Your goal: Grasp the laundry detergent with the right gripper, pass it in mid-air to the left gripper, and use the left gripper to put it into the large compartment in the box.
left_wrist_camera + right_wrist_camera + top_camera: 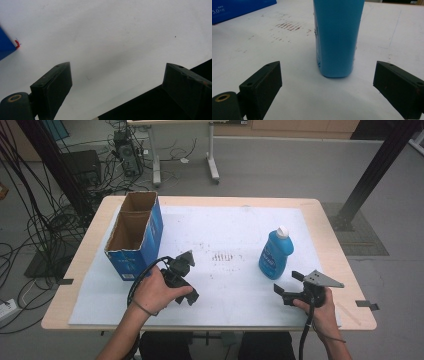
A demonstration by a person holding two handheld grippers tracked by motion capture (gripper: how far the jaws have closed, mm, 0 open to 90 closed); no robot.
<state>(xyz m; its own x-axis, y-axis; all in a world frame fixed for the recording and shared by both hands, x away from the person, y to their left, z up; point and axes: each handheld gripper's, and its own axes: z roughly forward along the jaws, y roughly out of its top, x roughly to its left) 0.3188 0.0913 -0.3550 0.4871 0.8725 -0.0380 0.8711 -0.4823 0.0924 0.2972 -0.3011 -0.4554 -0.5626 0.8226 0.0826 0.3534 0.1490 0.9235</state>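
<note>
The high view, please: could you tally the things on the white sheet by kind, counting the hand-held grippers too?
Blue plastic bottle with white cap: 1
Blue open-topped cardboard box: 1
Black hand-held two-jaw grippers, left gripper and right gripper, both open: 2
Total: 4
</note>
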